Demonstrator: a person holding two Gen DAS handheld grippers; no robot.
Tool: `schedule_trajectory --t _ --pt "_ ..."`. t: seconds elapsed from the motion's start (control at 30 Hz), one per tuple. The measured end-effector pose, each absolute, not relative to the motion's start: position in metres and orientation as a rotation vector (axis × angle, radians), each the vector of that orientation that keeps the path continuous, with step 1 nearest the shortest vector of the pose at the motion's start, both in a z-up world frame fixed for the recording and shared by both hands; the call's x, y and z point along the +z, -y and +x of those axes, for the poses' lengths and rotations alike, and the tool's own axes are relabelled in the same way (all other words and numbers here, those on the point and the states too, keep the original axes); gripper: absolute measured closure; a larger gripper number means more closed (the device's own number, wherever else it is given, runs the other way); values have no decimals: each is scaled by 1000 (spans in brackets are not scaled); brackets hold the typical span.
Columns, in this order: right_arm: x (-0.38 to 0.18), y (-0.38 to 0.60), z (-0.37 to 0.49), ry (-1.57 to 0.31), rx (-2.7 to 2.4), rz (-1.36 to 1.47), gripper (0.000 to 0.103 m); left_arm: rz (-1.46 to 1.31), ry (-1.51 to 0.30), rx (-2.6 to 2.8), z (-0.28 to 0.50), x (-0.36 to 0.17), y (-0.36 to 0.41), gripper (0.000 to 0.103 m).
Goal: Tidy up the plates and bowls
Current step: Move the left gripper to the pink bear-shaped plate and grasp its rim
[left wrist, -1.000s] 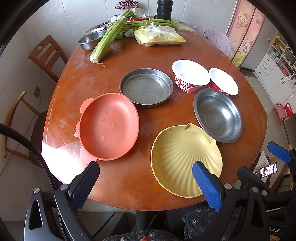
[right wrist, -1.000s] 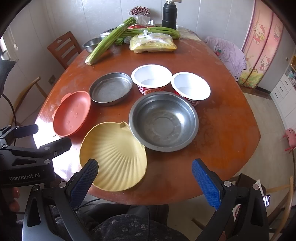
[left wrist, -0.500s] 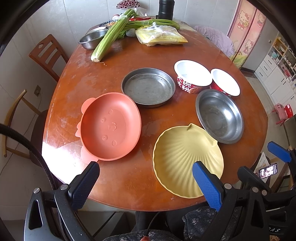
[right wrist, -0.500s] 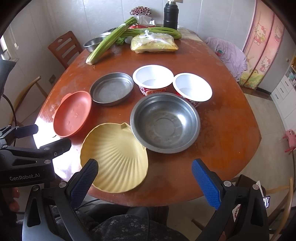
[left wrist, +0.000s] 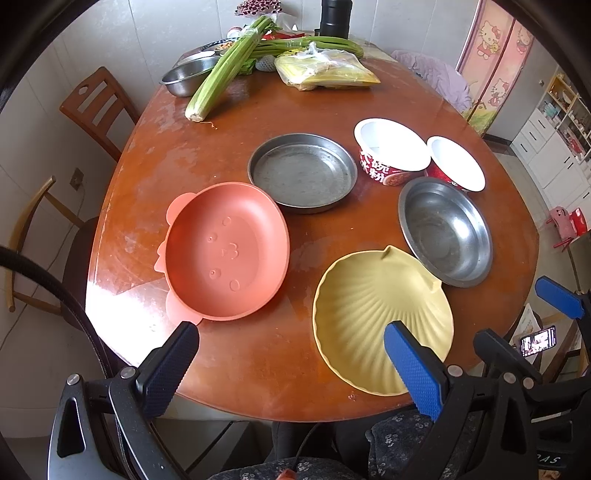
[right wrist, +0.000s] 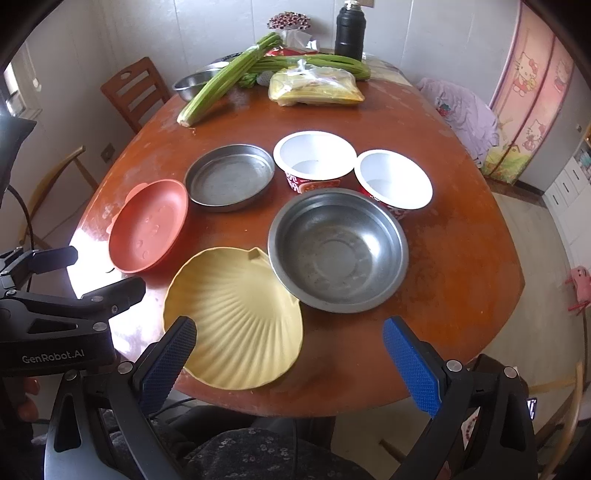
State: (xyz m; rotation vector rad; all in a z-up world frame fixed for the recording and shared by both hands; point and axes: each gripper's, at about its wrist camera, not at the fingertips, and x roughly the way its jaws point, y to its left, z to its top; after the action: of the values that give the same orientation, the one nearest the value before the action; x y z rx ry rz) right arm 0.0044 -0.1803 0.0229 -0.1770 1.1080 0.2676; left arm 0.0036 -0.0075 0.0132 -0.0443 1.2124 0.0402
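Note:
An orange plate (left wrist: 225, 251) (right wrist: 149, 225), a yellow shell-shaped plate (left wrist: 376, 314) (right wrist: 236, 317), a flat steel pan (left wrist: 301, 171) (right wrist: 229, 176), a steel bowl (left wrist: 445, 230) (right wrist: 338, 249) and two white paper bowls (left wrist: 391, 149) (right wrist: 314, 153), (left wrist: 456, 162) (right wrist: 393, 177) lie spread on the wooden table (left wrist: 251, 354). My left gripper (left wrist: 291, 365) is open and empty, hovering over the near edge between the orange and yellow plates. My right gripper (right wrist: 290, 356) is open and empty, over the near edge by the yellow plate.
At the table's far end lie celery stalks (left wrist: 225, 70), a yellow bag (left wrist: 325, 72), a small steel bowl (left wrist: 188, 75) and a black flask (right wrist: 349, 31). Wooden chairs (left wrist: 96, 107) stand at the left. The left gripper's body (right wrist: 55, 310) shows in the right view.
Both grippers have edged slightly forward toward the table; the dishes sit a little lower in view. Nothing was grasped or moved.

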Motion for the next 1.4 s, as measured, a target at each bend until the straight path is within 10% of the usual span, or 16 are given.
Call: schedule_trajectory --t 1.4 --pt "-36 39 94 -1209 563 -291 2 -389 -1344 305 32 -57 -148 2"
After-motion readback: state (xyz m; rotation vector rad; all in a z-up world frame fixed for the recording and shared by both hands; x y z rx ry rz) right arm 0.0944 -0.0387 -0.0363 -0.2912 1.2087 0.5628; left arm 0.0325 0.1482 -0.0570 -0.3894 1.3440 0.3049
